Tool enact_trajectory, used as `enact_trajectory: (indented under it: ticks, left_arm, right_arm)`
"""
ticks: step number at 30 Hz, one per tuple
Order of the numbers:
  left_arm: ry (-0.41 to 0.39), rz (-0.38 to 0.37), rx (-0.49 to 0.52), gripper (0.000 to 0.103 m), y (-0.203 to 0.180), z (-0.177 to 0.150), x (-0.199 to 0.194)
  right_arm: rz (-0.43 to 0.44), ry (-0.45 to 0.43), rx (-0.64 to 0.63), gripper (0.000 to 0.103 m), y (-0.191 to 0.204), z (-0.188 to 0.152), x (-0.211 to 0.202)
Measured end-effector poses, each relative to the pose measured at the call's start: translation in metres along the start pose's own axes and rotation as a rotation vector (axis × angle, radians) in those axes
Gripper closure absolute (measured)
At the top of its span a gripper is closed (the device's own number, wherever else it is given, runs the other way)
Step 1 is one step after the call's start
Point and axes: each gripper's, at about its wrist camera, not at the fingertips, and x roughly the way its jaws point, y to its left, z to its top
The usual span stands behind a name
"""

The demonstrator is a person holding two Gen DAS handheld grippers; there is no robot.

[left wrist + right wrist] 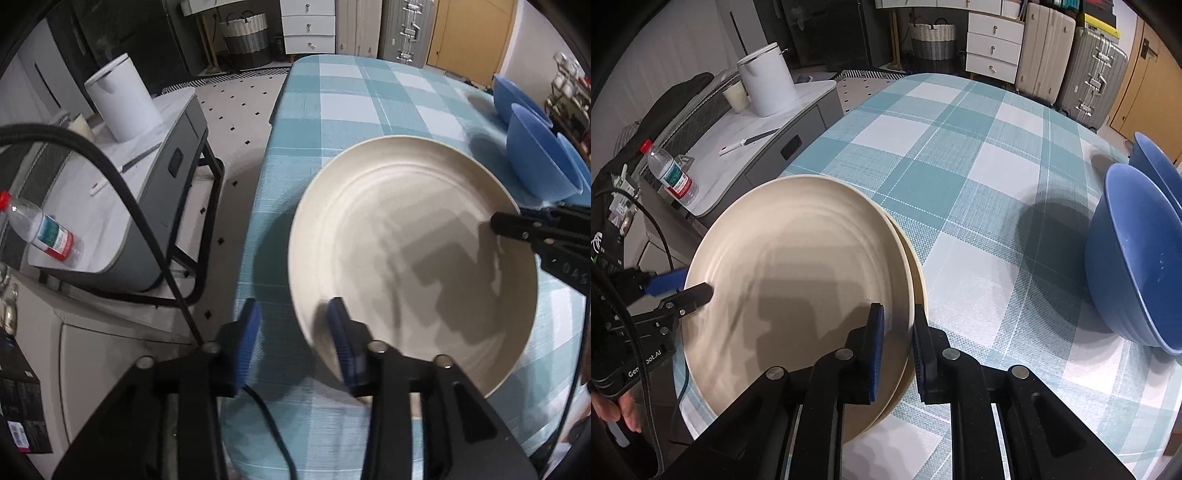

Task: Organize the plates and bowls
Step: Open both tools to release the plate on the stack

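Where both tools tilt steeply down over the near desk edge, the left gripper (pixel 293 341) has its jaws spread, straddling the rim of the top round cream plate (pixel 413 258) without pressing it. The right gripper (pixel 897 347) pinches the opposite rim, jaws nearly together. A second cream plate (pixel 916 266) lies beneath, on the teal checked tablecloth (pixel 960 166). Farther right stand two blue bowls (pixel 1137 258), one behind the other.

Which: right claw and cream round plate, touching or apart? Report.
Touching. Right wrist view: the right claw pinches the cream round plate at its rim, no gap visible.
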Motion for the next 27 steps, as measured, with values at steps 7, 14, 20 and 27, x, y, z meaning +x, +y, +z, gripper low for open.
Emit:
enact_trajectory:
  ticks: [7,14,20,27]
  left_arm:
    - [-0.001,-0.018,-0.026,0.061,0.006,-0.001,-0.002]
    - [-0.018,-0.025,-0.034,0.061,0.005,-0.003,-0.007]
    - [-0.024,-0.026,-0.045,0.061,0.006,-0.002,-0.008]
    - [-0.024,-0.029,-0.051,0.061,0.006,-0.001,-0.006]
  right_arm:
    - [-0.013,-0.015,-0.011,0.090,0.002,-0.003,-0.003]
    - [-0.033,-0.029,-0.023,0.090,0.005,-0.005,-0.008]
    - [-0.035,-0.043,-0.019,0.090,0.004,-0.005,-0.012]
    - [-0.080,-0.065,-0.060,0.090,0.010,-0.007,-0.016]
